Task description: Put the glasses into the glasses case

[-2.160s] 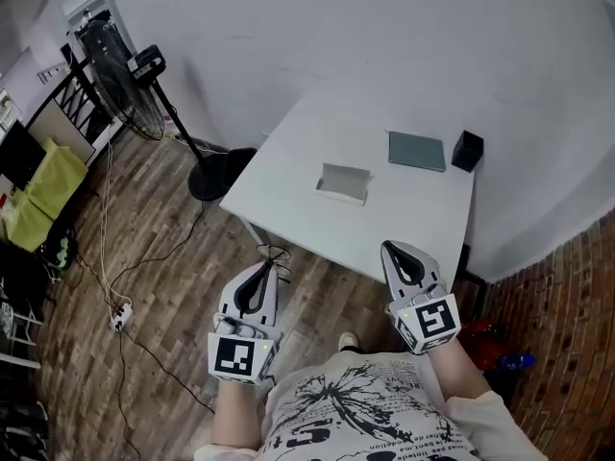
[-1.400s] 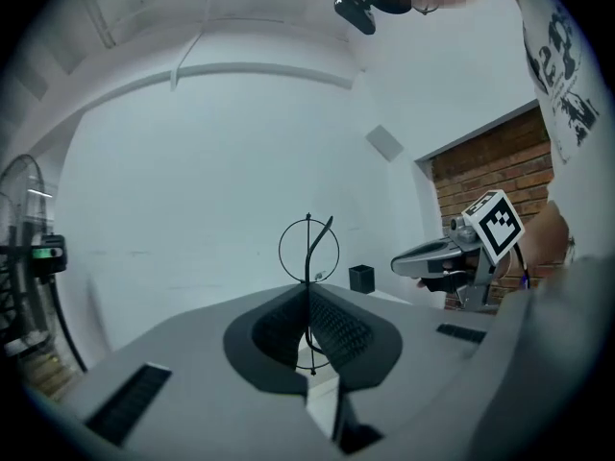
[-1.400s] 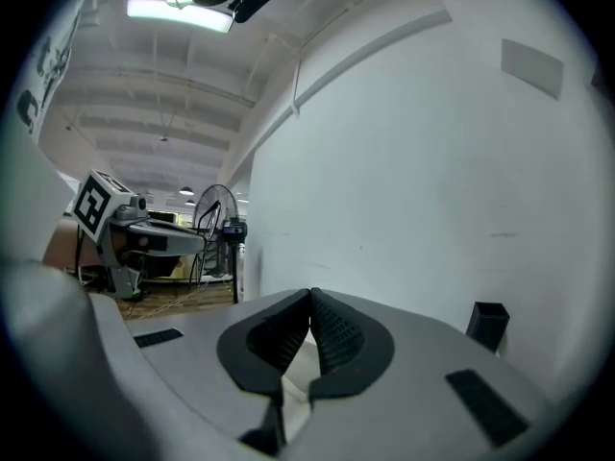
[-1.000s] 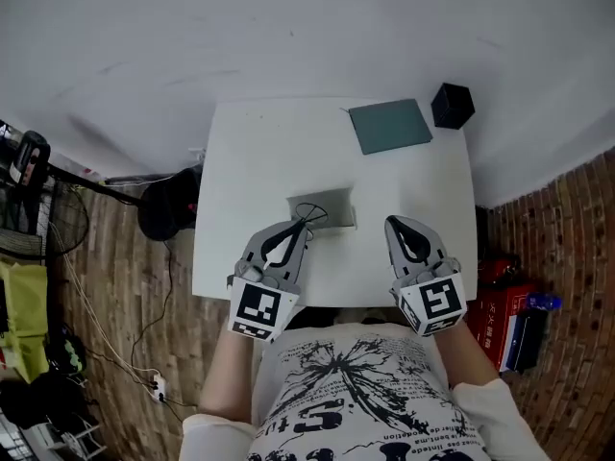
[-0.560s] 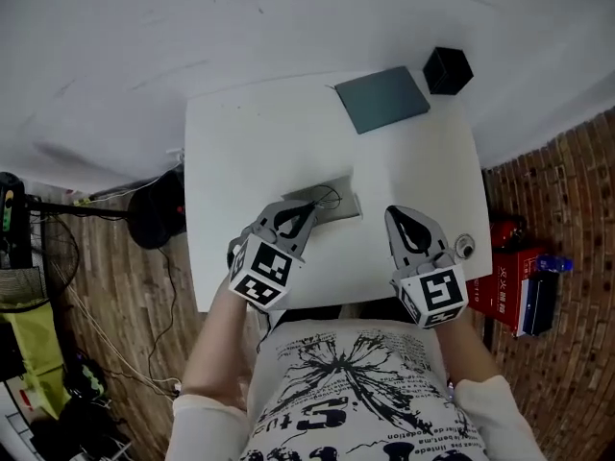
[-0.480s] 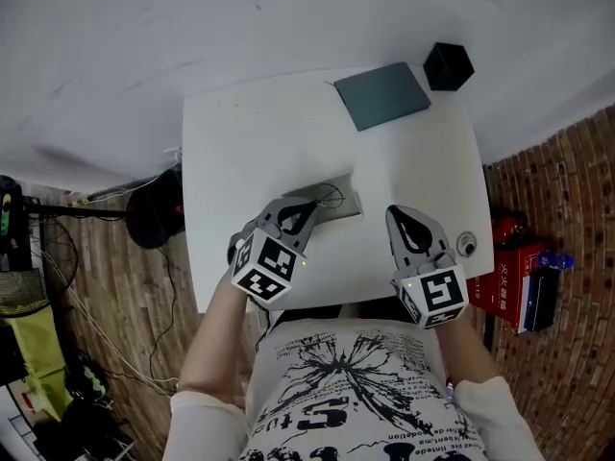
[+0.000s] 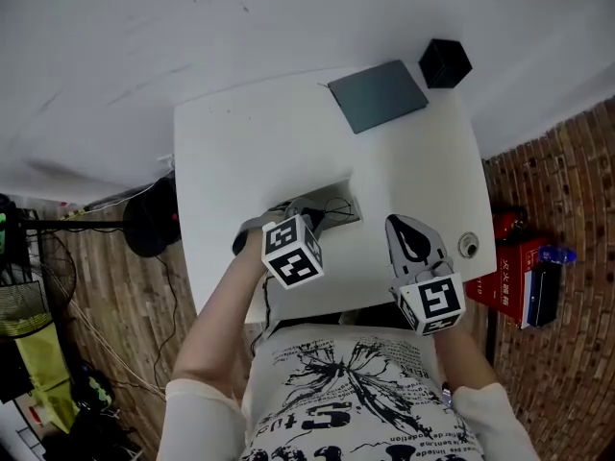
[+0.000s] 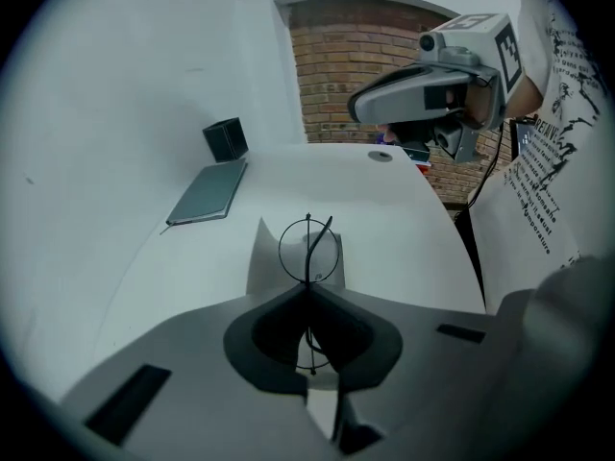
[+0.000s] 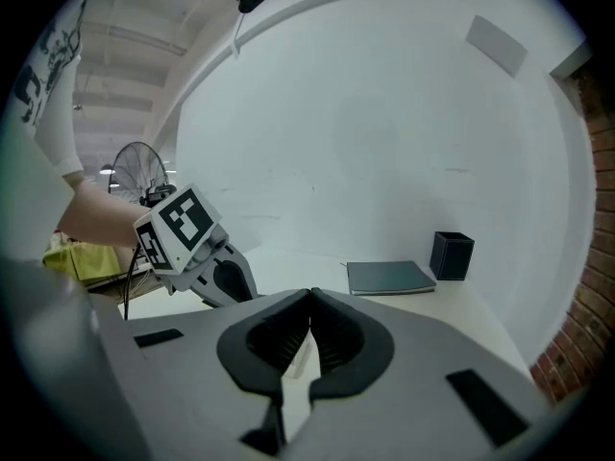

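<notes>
The case (image 7: pixel 342 204) lies open on the white table (image 7: pixel 240 152), near its front edge. The glasses (image 8: pixel 308 248) are not lying in it. They are pinched in the left gripper (image 8: pixel 309 286), whose jaws are closed tight on the thin wire frame. One round lens stands up past the tips, right over the case. I cannot tell whether the frame touches the case.

At the far right corner of the table, a dark notebook (image 7: pixel 378 95) lies flat, with a black box (image 7: pixel 445 62) just beside it.

From above, the glasses are only a few dark wires at the gripper's nose. The left gripper view shows the lens ring and a temple crossing it. It also shows the right gripper (image 9: pixel 309 296) hanging off to the side. The right gripper view shows its own jaws pressed together with nothing in them. It also shows a fan (image 9: pixel 140 169) beyond the table, which the other views do not show.

The left forearm reaches in from the table's front, with the gripper tipped steeply down at the case. The right gripper sits nearly level over the front edge, to the right of the case and apart from it.
</notes>
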Demonstrator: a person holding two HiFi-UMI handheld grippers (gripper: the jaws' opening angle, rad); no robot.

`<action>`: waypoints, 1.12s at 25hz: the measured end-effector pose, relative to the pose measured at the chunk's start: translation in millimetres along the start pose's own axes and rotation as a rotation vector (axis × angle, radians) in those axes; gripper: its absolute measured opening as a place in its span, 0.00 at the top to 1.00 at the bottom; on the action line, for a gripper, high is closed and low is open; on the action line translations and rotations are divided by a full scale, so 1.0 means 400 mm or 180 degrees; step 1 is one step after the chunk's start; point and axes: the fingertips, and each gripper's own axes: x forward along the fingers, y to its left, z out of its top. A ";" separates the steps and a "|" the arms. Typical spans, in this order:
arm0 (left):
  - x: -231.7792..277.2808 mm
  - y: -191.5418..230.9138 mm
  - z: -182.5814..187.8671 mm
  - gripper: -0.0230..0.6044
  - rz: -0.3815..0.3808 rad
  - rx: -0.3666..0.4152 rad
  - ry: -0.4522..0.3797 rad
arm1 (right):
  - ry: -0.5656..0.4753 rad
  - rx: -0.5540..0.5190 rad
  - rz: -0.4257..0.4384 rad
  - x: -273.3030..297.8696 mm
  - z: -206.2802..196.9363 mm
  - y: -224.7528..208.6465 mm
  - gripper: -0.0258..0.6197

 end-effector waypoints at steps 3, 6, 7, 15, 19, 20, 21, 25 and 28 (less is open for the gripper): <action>0.023 0.002 -0.008 0.94 -0.0081 -0.0009 0.0098 | 0.0022 -0.0004 -0.0003 0.000 -0.007 -0.001 0.94; 0.042 0.001 -0.015 0.94 -0.0125 0.0008 0.0182 | 0.0040 -0.0008 -0.0009 -0.002 -0.012 -0.006 0.94; 0.046 0.001 -0.015 0.94 -0.0130 0.0006 0.0198 | 0.0050 -0.0013 -0.0010 -0.003 -0.013 -0.008 0.94; 0.092 -0.021 -0.029 0.94 -0.0251 -0.0006 0.0402 | 0.0094 -0.0002 -0.0014 -0.008 -0.023 -0.025 0.94; 0.110 -0.026 -0.033 0.94 -0.0263 0.0033 0.0488 | 0.0104 0.0004 -0.0011 -0.011 -0.030 -0.032 0.94; 0.113 -0.028 -0.032 0.94 -0.0278 0.0002 0.0481 | 0.0108 0.0004 -0.0013 -0.012 -0.031 -0.034 0.94; 0.115 -0.029 -0.031 0.93 -0.0296 -0.0052 0.0460 | 0.0112 0.0006 -0.0015 -0.013 -0.033 -0.036 0.94; 0.119 -0.027 -0.029 0.85 -0.0345 -0.0394 0.0321 | 0.0125 0.0001 -0.0016 -0.015 -0.033 -0.042 0.94; 0.112 -0.020 -0.026 0.79 -0.0274 -0.0488 0.0224 | 0.0130 -0.0020 -0.0005 -0.016 -0.032 -0.045 0.94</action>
